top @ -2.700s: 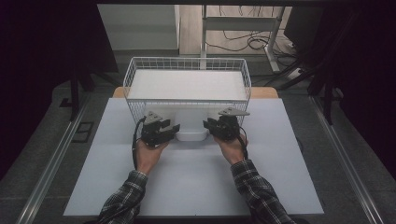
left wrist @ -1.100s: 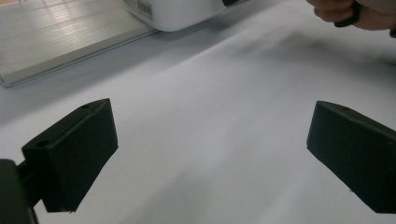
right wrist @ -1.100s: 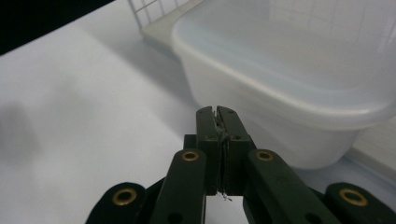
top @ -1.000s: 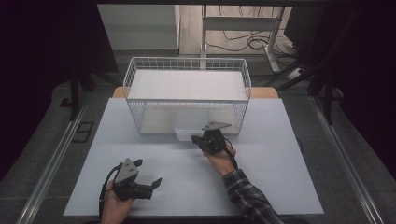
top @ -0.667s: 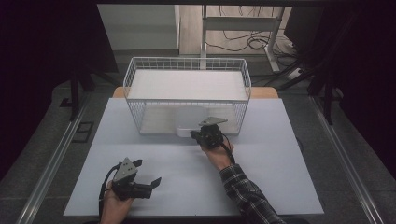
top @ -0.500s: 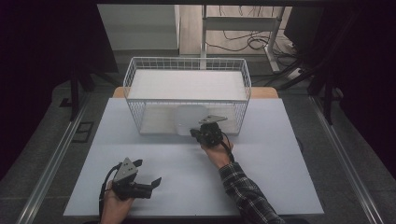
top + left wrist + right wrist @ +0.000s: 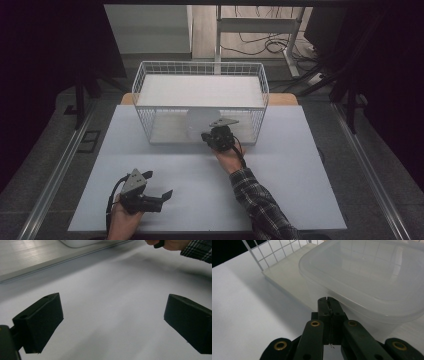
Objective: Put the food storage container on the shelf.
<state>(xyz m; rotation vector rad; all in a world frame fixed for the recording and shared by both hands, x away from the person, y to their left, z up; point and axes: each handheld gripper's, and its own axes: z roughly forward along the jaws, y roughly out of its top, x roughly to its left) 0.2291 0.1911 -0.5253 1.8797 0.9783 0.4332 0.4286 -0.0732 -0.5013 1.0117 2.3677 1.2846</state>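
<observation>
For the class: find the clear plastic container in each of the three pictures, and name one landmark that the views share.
High view: clear plastic container at centre, against the wire basket's front wall.
Left gripper view: a pale rounded edge at top centre, probably the container.
Right gripper view: upper right, large and close.
Shared landmark: the white tabletop.

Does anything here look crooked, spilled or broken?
One thing: the clear plastic container stands tilted up against the front wall of the wire basket, not flat. The right gripper, fingers shut, is at its rim. No spill or damage visible.
</observation>
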